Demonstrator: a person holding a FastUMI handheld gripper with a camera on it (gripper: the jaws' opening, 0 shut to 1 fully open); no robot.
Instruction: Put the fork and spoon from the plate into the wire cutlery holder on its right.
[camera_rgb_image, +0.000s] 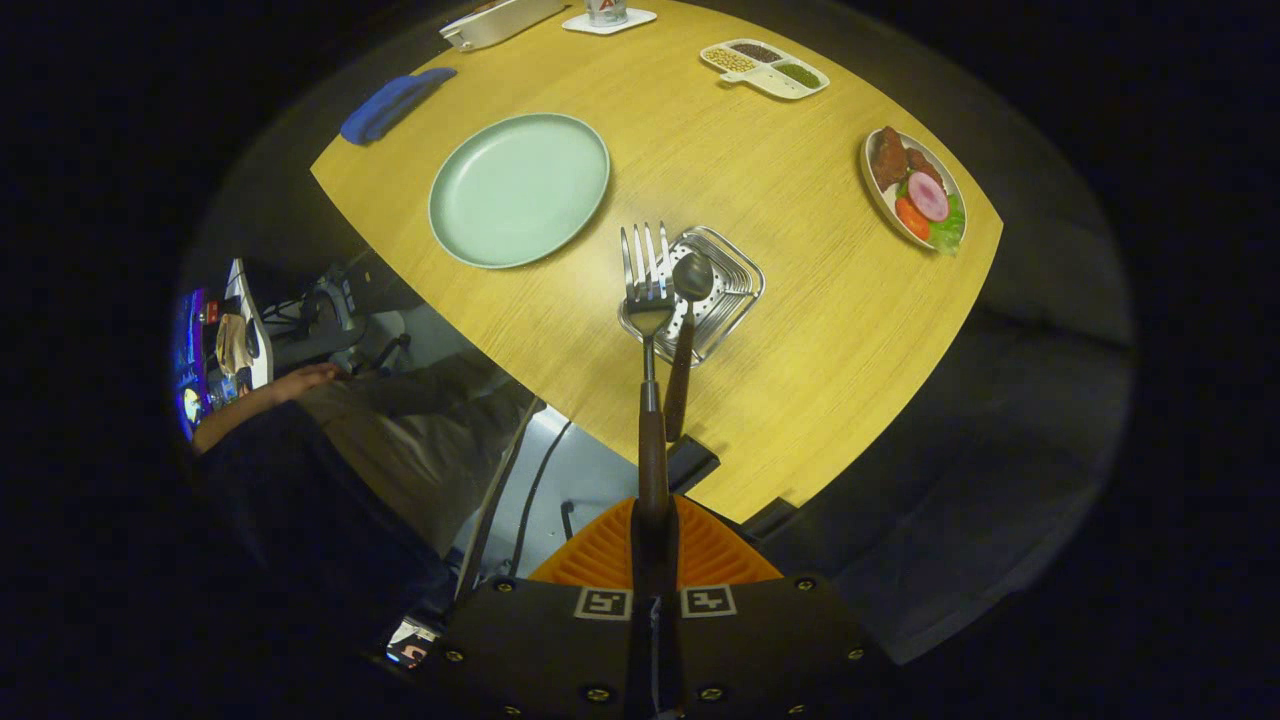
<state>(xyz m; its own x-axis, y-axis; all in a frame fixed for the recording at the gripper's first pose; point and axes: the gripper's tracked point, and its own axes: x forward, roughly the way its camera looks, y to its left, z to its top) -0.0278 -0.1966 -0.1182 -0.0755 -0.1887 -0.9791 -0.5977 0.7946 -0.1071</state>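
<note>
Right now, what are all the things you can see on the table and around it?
table: one, light wood.
plate: one, pale green, bare, left of the holder.
wire cutlery holder: one, silver, right of the plate.
fork: one, silver with brown handle, held in the tongs, tines over the holder.
spoon: one, dark handle, standing in the holder beside the fork.
food dish: one, white, with meat and vegetables, far right.
divided tray: one, white, holding beans, at the back.
cloth: one, blue, back left edge.
person's arm: one, beside the table.
tongs: one pair, shut on the fork handle.
</note>
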